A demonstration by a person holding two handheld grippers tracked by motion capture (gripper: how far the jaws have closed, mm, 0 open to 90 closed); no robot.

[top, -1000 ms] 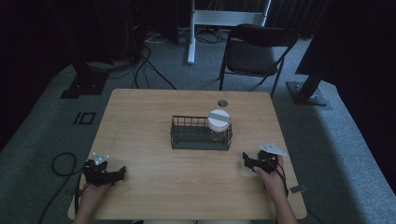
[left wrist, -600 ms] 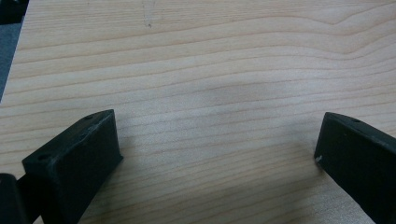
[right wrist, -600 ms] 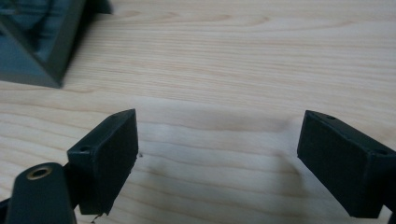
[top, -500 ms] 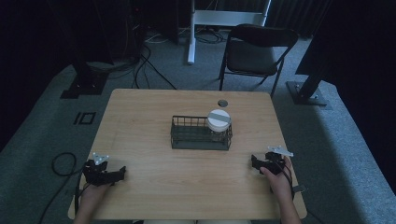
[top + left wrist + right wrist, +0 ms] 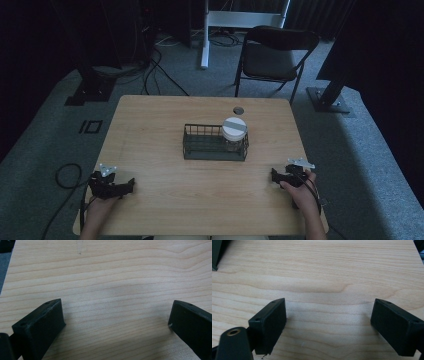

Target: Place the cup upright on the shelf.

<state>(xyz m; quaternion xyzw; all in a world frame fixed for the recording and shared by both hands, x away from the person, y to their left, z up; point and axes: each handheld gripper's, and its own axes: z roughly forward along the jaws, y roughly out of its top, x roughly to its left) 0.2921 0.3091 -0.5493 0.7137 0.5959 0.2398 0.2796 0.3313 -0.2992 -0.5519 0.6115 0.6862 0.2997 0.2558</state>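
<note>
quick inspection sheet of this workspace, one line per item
surface: light wooden table, a small round hole near its far edge
job's things: dark wire basket at mid-table; a jar with a white lid stands in its right end
clutter: nothing seen
grippers: left gripper and right gripper rest near the near corners, jaws wide apart, holding nothing
cables: a cable loops on the floor left of the table
surroundings: grey carpet, folding chair beyond the table

Dark green wire basket [image 5: 215, 148], white-lidded jar [image 5: 234, 129], pale wood-grain table [image 5: 165, 125]
</note>
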